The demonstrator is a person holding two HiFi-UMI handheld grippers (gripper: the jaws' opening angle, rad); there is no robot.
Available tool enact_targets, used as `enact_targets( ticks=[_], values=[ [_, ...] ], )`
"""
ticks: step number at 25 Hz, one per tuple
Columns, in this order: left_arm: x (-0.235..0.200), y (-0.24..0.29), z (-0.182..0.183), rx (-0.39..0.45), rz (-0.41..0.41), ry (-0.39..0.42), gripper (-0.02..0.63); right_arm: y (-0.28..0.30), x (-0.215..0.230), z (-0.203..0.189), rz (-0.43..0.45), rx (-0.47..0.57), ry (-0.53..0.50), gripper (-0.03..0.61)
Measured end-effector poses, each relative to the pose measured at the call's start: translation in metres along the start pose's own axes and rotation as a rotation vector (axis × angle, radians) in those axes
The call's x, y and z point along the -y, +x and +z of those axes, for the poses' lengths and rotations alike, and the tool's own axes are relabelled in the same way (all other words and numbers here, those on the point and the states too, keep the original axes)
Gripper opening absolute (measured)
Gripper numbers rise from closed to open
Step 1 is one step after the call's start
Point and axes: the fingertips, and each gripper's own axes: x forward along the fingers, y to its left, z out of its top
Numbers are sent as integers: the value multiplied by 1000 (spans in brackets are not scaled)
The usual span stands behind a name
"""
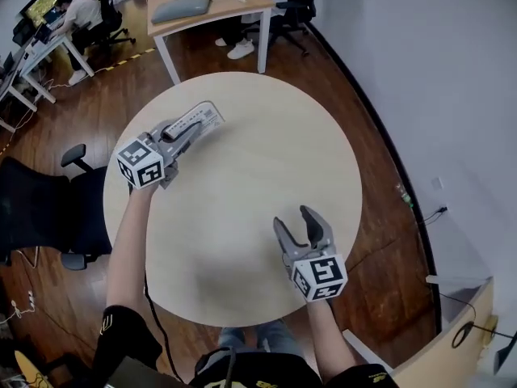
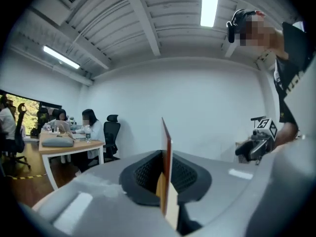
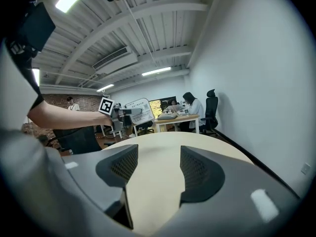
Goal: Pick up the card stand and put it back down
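Card stand is up off the tabletop, held over the upper-left rim of the round table, its white printed face turned toward the head camera. The left gripper has it. In the left gripper view both pads are clamped flat on the thin panel, which stands edge-on between them with a red strip along its top. The right gripper view shows the stand hanging clear above the table's far edge, out at the end of a bare forearm.

Over at the near-right side, the right gripper sits low above the wood with its fingers spread wide and only bare tabletop showing between them. The two grippers are well apart.

A black office chair stands left of the table. A wooden desk is beyond it.
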Motion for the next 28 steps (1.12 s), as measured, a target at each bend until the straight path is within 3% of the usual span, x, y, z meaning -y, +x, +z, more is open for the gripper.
enact_targets(
  ticks=[9,16,21,23,26,28],
  values=[
    [46,49,-167,-185,-203,-191,20,10,22,-59,15,-83,52,274],
    [62,53,-226,-251,-269,-245,21,17,18,-86,47,-103,69,274],
    [53,55,-225,-175,-164,-238,42,17,15,-98,86,-110,59,275],
    [44,46,-216,-129,-93,-254,174,17,12,-102,93,-110,65,275],
    [37,18,-203,-69,33,-291,258,15,4,-97,115,-103,62,275],
    [42,-3,-188,-40,113,-290,279,13,-3,-85,135,-85,61,275]
  ],
)
